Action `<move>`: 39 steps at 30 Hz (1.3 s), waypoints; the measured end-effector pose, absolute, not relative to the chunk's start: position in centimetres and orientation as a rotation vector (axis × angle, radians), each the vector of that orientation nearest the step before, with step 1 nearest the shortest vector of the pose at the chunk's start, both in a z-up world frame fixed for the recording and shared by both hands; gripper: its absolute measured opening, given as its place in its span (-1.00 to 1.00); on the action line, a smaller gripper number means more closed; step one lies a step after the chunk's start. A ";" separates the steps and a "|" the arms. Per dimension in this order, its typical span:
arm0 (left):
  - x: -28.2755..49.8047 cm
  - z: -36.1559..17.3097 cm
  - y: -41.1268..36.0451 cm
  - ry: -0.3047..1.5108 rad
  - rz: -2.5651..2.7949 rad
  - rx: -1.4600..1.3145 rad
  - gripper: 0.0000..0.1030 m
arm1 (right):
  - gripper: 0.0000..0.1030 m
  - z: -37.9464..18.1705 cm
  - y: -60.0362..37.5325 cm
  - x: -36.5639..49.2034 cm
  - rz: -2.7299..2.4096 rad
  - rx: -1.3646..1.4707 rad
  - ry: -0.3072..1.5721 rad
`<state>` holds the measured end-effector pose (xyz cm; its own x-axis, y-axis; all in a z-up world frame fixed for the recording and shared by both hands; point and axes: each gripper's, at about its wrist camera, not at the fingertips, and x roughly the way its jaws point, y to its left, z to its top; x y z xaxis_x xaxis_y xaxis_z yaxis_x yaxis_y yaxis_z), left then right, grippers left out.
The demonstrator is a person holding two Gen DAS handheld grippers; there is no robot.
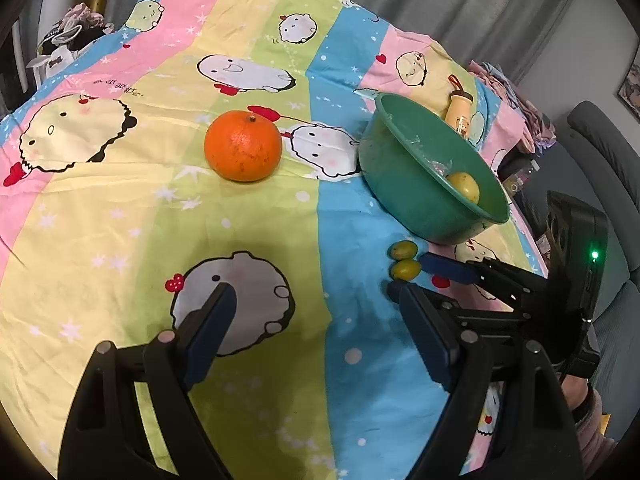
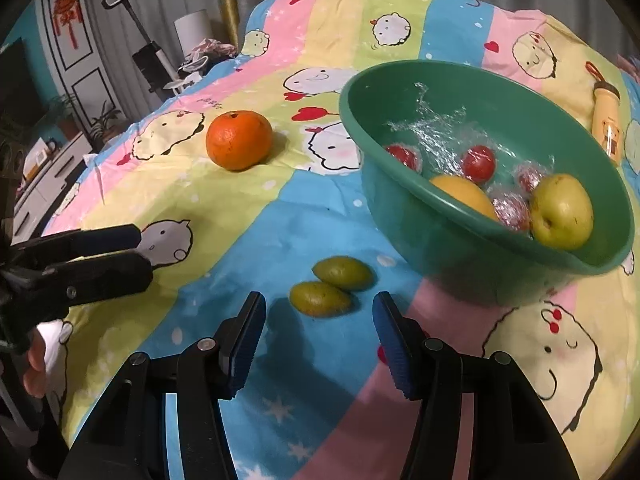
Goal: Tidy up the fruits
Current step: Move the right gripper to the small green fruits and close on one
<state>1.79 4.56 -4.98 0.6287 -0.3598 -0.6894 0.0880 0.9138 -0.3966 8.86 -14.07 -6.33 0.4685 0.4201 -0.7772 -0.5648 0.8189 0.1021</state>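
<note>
An orange [image 1: 243, 146] [image 2: 239, 140] lies on the cartoon-print cloth, left of a green bowl [image 1: 404, 184] [image 2: 404, 216]. The bowl holds a yellow-green apple [image 2: 562, 211] [image 1: 464, 186], a yellow fruit [image 2: 464, 196] and several red fruits in clear wrap [image 2: 478, 163]. Two small green fruits [image 2: 325, 298] [image 2: 343, 272] [image 1: 405, 259] lie side by side in front of the bowl. My right gripper [image 2: 319, 312] [image 1: 404, 276] is open, just short of the nearer green fruit. My left gripper [image 1: 312, 300] [image 2: 138, 248] is open and empty over the cloth, well in front of the orange.
A cream bottle with a red strap [image 1: 460, 110] [image 2: 606, 120] lies behind the bowl. Clothes are piled at the cloth's far left corner [image 1: 76, 36]. A grey sofa [image 1: 608, 184] is on the right, a cabinet [image 2: 44, 176] and a vacuum [image 2: 148, 56] on the left.
</note>
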 end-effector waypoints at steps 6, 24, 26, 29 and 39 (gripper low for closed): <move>1.7 -5.2 4.6 0.862 -0.261 -0.347 0.63 | -0.02 -6.6 -12.9 8.9 0.565 -0.245 0.886; 1.8 -5.5 4.2 0.882 -0.261 -0.343 0.63 | -0.32 -6.2 -14.0 8.9 0.598 -0.201 0.904; 1.7 -5.5 4.1 0.882 -0.261 -0.340 0.63 | -0.32 -6.1 -14.6 8.6 0.600 -0.195 0.909; 1.8 -5.7 3.8 0.888 -0.264 -0.334 0.63 | -0.32 -6.0 -15.4 8.4 0.604 -0.182 0.915; 4.6 -4.6 -1.0 0.871 -0.344 -0.201 0.63 | -0.32 -5.3 -17.3 7.2 0.591 -0.219 0.900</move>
